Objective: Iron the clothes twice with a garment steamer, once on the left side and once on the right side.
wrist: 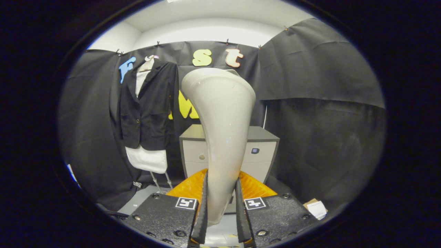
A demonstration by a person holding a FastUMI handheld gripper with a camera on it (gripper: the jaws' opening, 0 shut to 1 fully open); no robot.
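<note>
My claw (222,206) grips the garment steamer (220,137) between both fingers, well short of the hanging jacket (148,106); I judge neither pass has begun.

steamer (220,137): pale grey-beige | jacket (148,106): black, over white garment (148,159) | cabinet (262,151): light grey, dark top | claw (222,210): black, black-white square markers, orange behind

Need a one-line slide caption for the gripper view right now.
Gripper clamped on the garment steamer, held upright, with the black jacket hanging ahead to its left.
</note>
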